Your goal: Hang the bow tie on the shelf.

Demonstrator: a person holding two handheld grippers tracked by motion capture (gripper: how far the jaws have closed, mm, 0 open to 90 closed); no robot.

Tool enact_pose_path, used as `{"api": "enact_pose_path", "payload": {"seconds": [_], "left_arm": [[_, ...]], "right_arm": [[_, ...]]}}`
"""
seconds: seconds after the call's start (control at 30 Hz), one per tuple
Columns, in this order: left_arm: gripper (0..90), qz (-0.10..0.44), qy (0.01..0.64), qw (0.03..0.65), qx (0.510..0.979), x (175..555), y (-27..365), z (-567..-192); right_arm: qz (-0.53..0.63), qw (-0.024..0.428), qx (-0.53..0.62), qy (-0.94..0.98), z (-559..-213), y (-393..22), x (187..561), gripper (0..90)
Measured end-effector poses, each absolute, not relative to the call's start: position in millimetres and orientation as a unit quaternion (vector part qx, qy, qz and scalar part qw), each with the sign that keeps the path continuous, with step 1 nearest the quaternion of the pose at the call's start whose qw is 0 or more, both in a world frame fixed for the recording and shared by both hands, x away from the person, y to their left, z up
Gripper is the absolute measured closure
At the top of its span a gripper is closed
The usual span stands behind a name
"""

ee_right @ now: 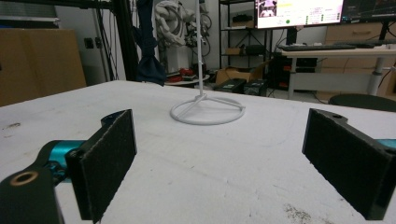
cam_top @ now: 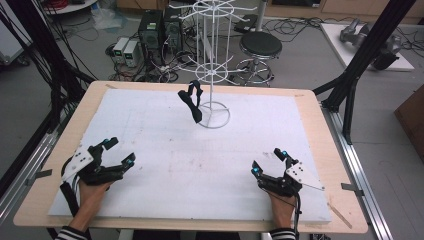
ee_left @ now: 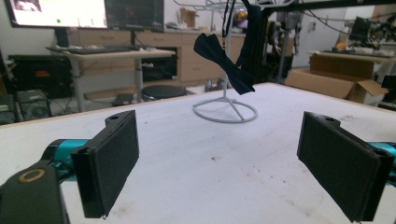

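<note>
Both grippers sat low near the person's edge of the white table (cam_top: pixel 165 165), well apart from each other. Left gripper (cam_top: pixel 119 151) jaws spread wide, nothing between them; right gripper (cam_top: pixel 269 161) likewise wide and empty. The bow tie (cam_top: pixel 191 102), dark, hung by its strap from a lower arm of the white wire rack (cam_top: pixel 214 75) at the far middle of the table, its lower end close above the rack's ring base (cam_top: pixel 215 116) and off the board.

Risks, as judged: the rack looked light and thin, so a pull on the tie from the side could tip or drag it. The strap loop seemed only hooked over a wire arm, so a knock could slip it off.

View differences: the high view gave both hands, the rack's full height and which arm carried the strap. The left gripper view showed the bow tie (ee_left: pixel 225 62) face-on and tilted, with the strap running up out of frame. The right gripper view caught the tie (ee_right: pixel 148 51) edge-on, just a dark strip left of the pole, and the ring base (ee_right: pixel 208 111) clearly.
</note>
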State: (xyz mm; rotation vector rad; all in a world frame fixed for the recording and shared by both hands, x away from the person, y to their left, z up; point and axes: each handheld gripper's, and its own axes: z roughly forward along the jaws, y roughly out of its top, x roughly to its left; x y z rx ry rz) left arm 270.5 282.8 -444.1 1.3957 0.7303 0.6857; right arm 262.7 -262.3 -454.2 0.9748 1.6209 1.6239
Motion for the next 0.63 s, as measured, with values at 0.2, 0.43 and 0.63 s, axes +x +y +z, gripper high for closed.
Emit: {"api": "enact_pose_path", "payload": {"seconds": [0.2,0.43,0.63], "left_arm": [[13.2,0.316,0.315,0.650,0.615,263.6,284.4,-454.3],[13.5,0.329,0.311,0.647,0.614,261.7,282.9,-455.6],[13.5,0.333,0.310,0.644,0.615,261.1,281.7,-455.6]], "right_arm": [[0.618,0.323,0.369,0.615,-454.3,-262.3,262.6,8.9],[0.617,0.321,0.369,0.616,-454.4,-261.9,261.8,8.9],[0.618,0.322,0.369,0.615,-454.5,-262.1,261.6,8.9]]}}
